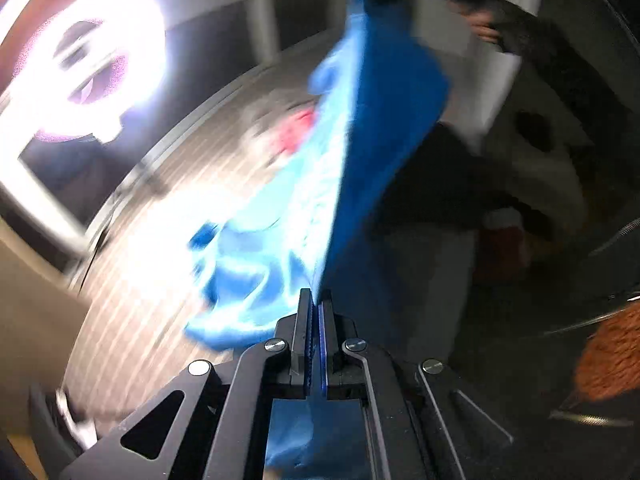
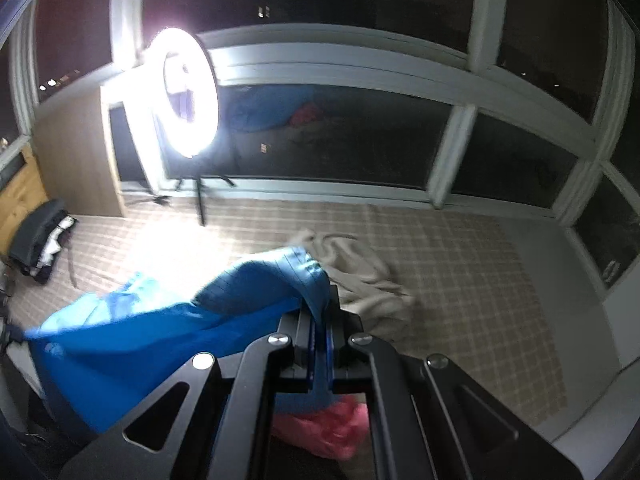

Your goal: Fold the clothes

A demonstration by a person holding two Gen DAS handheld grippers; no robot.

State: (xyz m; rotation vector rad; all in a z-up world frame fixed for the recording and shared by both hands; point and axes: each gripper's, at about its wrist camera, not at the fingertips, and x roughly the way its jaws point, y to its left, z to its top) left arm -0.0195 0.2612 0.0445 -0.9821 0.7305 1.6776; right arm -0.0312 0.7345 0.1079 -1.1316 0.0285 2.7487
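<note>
A bright blue garment [image 1: 360, 152] hangs stretched in the air above a checked bed cover [image 1: 132, 320]. My left gripper [image 1: 316, 300] is shut on one edge of it, and cloth shows between the closed fingers. In the right wrist view the same blue garment [image 2: 168, 320] drapes off to the left, with my right gripper [image 2: 320, 304] shut on another edge of it. The left wrist view is blurred by motion. The person's hand [image 1: 484, 28] with the other gripper shows at the top right.
A bright ring light [image 2: 188, 92] on a stand stands by the window at the far side. A beige garment [image 2: 356, 264] lies crumpled on the checked cover [image 2: 460, 264]. A pink garment [image 2: 332, 428] lies under my right gripper. Folded dark clothes [image 2: 44, 236] are stacked at the left.
</note>
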